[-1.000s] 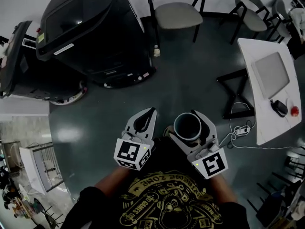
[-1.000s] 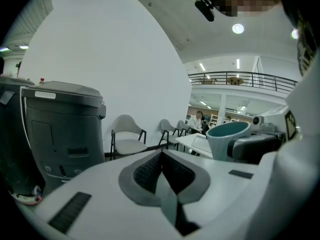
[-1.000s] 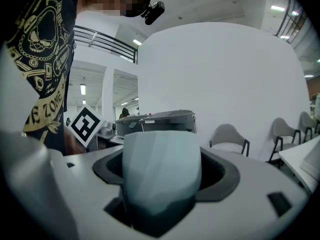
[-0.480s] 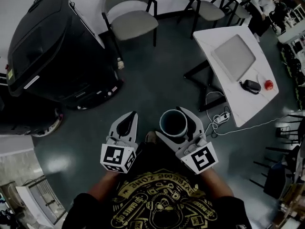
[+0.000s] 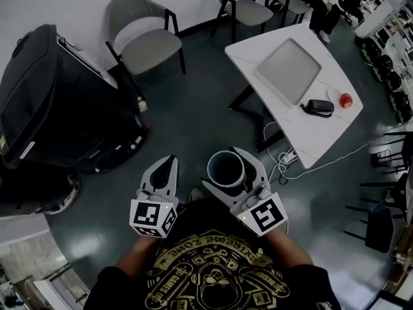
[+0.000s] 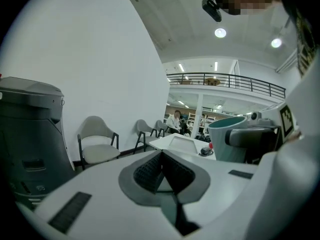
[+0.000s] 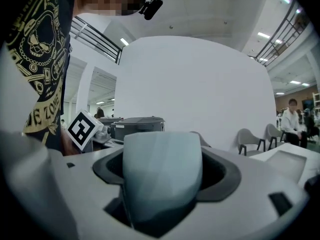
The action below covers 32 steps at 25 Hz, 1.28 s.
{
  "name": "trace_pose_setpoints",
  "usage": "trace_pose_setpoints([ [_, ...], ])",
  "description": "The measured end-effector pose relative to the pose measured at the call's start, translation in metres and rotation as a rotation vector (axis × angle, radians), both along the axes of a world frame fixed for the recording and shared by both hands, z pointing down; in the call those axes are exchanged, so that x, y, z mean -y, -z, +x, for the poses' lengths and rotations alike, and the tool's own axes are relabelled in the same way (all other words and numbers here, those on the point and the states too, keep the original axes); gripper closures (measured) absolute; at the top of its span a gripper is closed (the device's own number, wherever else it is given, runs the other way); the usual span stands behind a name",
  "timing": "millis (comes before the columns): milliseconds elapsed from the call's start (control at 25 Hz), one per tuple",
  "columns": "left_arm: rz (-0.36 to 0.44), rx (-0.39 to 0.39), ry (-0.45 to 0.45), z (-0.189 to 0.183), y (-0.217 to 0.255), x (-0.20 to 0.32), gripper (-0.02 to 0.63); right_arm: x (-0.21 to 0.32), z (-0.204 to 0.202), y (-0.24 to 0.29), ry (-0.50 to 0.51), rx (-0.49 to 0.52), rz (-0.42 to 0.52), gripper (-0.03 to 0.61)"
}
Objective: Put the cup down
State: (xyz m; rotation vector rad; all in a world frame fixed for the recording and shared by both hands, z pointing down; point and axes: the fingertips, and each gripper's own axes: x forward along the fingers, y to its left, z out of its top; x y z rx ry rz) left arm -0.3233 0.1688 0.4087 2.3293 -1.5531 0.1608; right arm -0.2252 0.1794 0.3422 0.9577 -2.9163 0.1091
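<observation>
A pale teal faceted cup (image 5: 226,167) stands upright between the jaws of my right gripper (image 5: 230,168), held at waist height over the dark floor. It fills the middle of the right gripper view, where the cup (image 7: 162,174) is clamped by both pads. My left gripper (image 5: 163,171) hangs beside it to the left, its jaws together with nothing between them. In the left gripper view the cup (image 6: 229,138) shows at the right, and the left gripper (image 6: 162,171) has its ribbed pads touching.
A white table (image 5: 277,124) with a grey laptop (image 5: 288,70), a dark case (image 5: 319,106) and a red ball (image 5: 346,99) stands ahead to the right. Cables lie under it. A large black machine (image 5: 58,102) is at the left, a chair (image 5: 145,39) behind.
The view has swung right: the white table has come closer to the middle, the black machine has slid left. Both grippers keep their pose, the cup still held.
</observation>
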Motion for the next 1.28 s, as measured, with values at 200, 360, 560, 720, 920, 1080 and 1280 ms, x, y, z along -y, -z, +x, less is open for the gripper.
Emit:
trace_pose_setpoints([
  [200,-0.004,0.013,-0.006,0.037,0.003,0.031,0.604,0.026,0.040,-0.008,-0.023,0.016,-0.033,0.198],
  [360,-0.033,0.020,-0.020,0.065,0.000,0.053,0.604,0.055,0.070,-0.011,-0.052,0.045,-0.063,0.198],
  [560,-0.069,0.048,-0.055,0.101,-0.007,0.089,0.604,0.092,0.107,-0.013,-0.088,0.071,-0.078,0.198],
  [720,-0.063,0.063,-0.093,0.135,0.001,0.121,0.604,0.117,0.136,-0.013,-0.109,0.083,-0.079,0.198],
  [920,-0.040,0.075,-0.125,0.178,0.017,0.153,0.604,0.144,0.172,-0.008,-0.115,0.094,-0.071,0.198],
  [1080,-0.036,0.079,-0.137,0.208,0.023,0.172,0.604,0.160,0.200,-0.004,-0.115,0.096,-0.053,0.198],
  [1280,-0.008,0.092,-0.142,0.245,0.033,0.195,0.604,0.183,0.240,-0.003,-0.126,0.101,-0.023,0.198],
])
